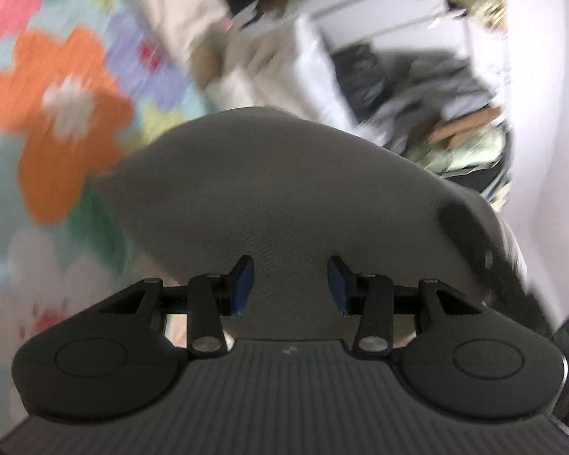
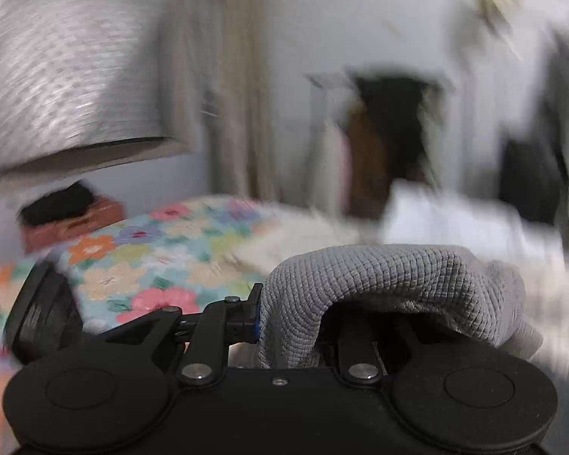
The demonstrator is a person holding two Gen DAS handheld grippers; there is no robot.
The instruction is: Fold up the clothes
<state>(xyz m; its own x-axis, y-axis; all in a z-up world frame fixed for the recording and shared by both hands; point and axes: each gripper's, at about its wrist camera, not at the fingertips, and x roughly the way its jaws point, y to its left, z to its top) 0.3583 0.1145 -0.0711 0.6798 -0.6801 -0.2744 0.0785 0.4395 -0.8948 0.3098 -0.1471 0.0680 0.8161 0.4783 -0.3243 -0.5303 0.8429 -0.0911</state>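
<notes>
A grey waffle-knit garment (image 1: 280, 185) fills the middle of the left wrist view, bulging over the flowered bedspread (image 1: 57, 87). My left gripper (image 1: 290, 284) is over it with its blue pads apart, open, with cloth between and below them. In the right wrist view the same grey cloth (image 2: 379, 284) is draped over my right gripper (image 2: 296, 314); the fabric hangs between the fingers and hides the right one. The jaws look closed on it. Both views are blurred by motion.
The bed with the flowered cover (image 2: 140, 250) lies at left, with cream cloth (image 2: 303, 239) on it. A white shelf unit with dark clothes (image 1: 409, 72) stands beyond. A dark doorway (image 2: 390, 132) and a white wall are ahead. A pile of pale fabric (image 1: 178, 11) lies far left.
</notes>
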